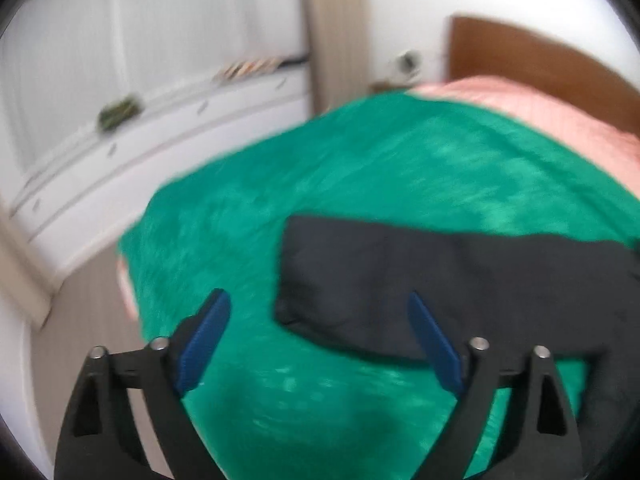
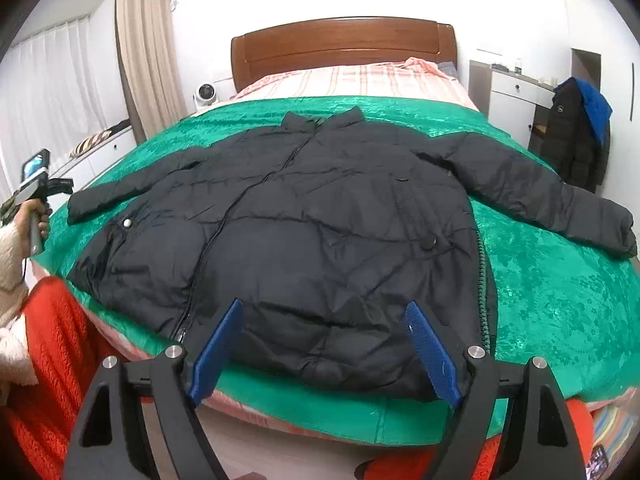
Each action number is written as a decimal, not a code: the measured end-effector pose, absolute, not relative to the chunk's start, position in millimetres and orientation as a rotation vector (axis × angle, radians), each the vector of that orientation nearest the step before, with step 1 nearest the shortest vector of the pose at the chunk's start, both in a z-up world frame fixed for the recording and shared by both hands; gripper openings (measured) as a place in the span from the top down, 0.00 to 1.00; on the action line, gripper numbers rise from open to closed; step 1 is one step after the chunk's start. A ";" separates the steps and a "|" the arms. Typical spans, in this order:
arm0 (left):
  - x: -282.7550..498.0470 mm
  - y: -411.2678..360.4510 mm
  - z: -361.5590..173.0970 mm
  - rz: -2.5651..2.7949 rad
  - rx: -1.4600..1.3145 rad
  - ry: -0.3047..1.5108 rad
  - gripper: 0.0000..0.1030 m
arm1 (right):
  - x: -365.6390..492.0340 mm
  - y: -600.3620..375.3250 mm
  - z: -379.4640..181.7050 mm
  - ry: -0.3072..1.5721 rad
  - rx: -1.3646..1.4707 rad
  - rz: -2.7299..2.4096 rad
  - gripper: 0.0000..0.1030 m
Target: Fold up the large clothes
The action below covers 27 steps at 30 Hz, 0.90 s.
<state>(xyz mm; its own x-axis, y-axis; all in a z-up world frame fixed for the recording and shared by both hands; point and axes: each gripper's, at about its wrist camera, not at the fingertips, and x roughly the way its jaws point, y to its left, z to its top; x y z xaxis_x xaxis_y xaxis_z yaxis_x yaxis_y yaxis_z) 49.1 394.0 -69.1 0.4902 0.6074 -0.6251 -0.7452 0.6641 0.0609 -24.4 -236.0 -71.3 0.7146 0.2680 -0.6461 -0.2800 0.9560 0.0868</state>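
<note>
two grippers: both in view, one per hand, neither holding anything
left hand (image 2: pixel 34 216): at the far left edge of the right wrist view, beside the bed, wrapped round the handle of its tool
left gripper (image 1: pixel 318 338): blue pads (image 1: pixel 204 344) spread wide, hovering over the bed near the end of a sleeve; this view is blurred
left sleeve (image 2: pixel 120 190): stretched out flat toward the left edge of the bed, its cuff seen as a dark strip in the left wrist view
black jacket (image 2: pixel 304 216): spread flat, front up, on the green cover, collar toward the headboard, hem at the near edge of the bed, zip running down left of centre
green cover (image 2: pixel 560 288): lies over the bed under the whole jacket; pink striped bedding (image 2: pixel 360 80) shows beyond it
headboard (image 2: pixel 344 46): brown wood, at the far end against the wall
right gripper (image 2: pixel 326 354): fingers wide apart, above the hem, not touching the cloth as far as can be told
right sleeve (image 2: pixel 548 192): angled out to the right, cuff resting on the green cover near the bed's edge
dark coat (image 2: pixel 576 136): hangs at the far right by a white cabinet, something blue over its top
</note>
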 end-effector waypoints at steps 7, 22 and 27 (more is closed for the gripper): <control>49.0 279.4 -35.4 0.444 -0.203 0.619 0.02 | -24.2 -237.9 -72.1 0.693 -0.006 0.289 0.15; 63.6 112.4 -98.1 0.026 -0.175 0.794 0.02 | -25.7 -233.0 -73.5 0.666 -0.022 0.301 0.10; 76.4 97.8 -127.8 0.008 -0.121 0.855 0.02 | -22.4 -233.6 -70.9 0.653 -0.025 0.292 0.10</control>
